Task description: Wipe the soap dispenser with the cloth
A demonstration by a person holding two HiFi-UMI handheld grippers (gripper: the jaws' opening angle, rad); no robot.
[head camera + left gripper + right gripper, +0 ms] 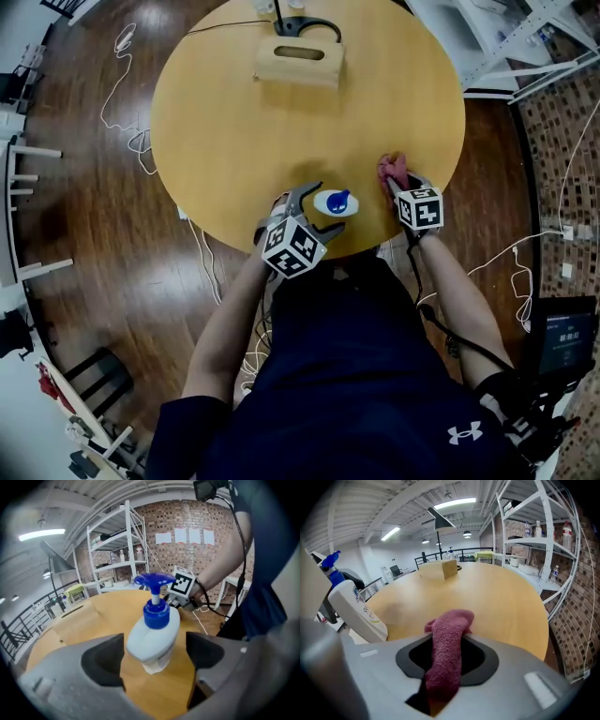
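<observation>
Here: fuzzy maroon cloth (449,644); smooth soap dispenser (152,637); round wooden table (281,131).

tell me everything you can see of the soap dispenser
The soap dispenser is a squat white plastic-looking bottle with a blue collar and pump head and small print on its side. It stands upright near the edge of the round wooden table, between the open jaws of the left gripper, which do not touch it. Only the table touches it.
</observation>
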